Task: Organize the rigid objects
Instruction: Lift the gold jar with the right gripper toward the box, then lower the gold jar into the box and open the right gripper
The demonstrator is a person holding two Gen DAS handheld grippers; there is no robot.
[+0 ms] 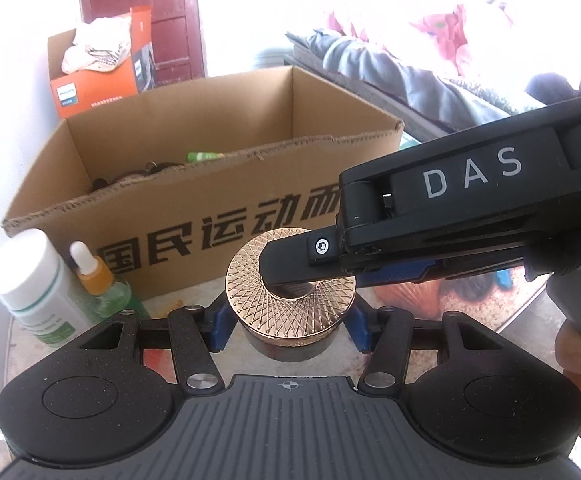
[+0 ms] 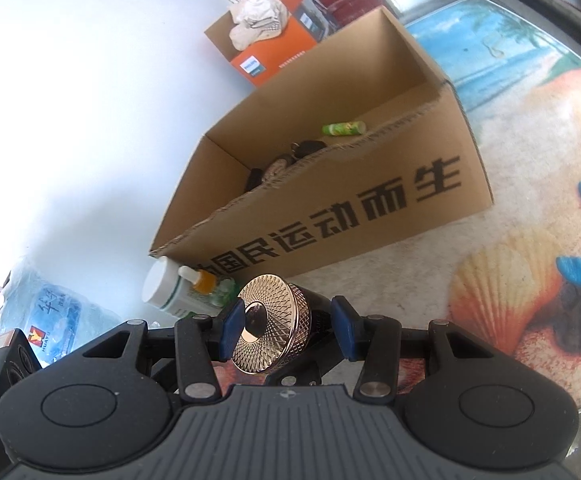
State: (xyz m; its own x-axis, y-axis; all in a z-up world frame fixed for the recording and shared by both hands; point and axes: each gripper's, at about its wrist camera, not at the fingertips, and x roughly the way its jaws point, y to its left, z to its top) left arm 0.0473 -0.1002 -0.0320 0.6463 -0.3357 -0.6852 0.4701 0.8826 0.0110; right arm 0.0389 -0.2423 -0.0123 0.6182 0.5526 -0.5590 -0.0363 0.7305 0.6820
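Observation:
A round jar with a patterned gold lid stands on the table in front of the cardboard box. My left gripper has its blue pads close on both sides of the jar's dark body. My right gripper reaches in from the right over the lid, one finger lying across it. In the right wrist view the gold lid sits between the blue pads of my right gripper, with the left pad touching it and a gap at the right pad.
The open box holds a green tube and dark small items. A white bottle and a dropper bottle stand left of the jar. An orange carton stands behind. The table has a beach-print cover.

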